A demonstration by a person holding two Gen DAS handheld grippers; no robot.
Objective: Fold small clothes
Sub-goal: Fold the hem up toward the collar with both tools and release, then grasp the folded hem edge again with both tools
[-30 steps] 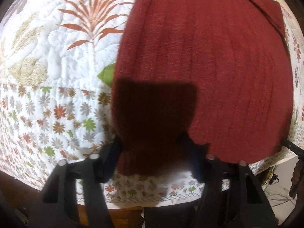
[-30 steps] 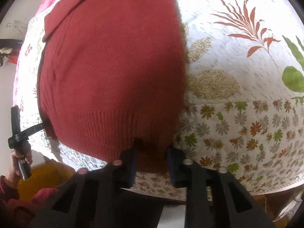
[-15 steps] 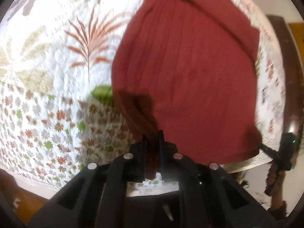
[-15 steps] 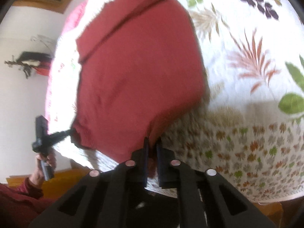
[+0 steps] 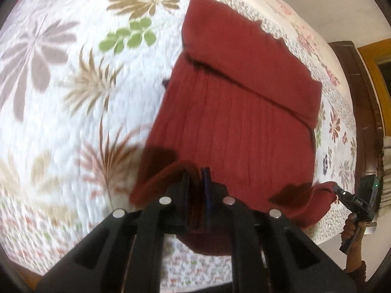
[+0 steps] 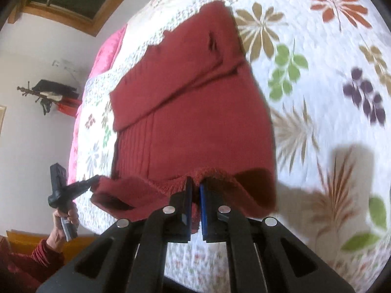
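Dark red ribbed knit sweater (image 5: 234, 127) flat on floral quilted bed (image 5: 73, 97). Left gripper (image 5: 195, 183) fingers clamped on hem corner at 6 o'clock; right gripper (image 6: 194, 195) fingers clamped on other corner. Lift both evenly, carry hem toward 12 o'clock collar fold, keep edge taut.

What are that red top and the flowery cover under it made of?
The red top looks like knitted wool or acrylic, matt and soft: vertical ribs run down it and its lifted hem is fuzzy. The flowery cover looks like quilted printed cotton, with puckered stitch lines across the white; the exact fibres can't be told.
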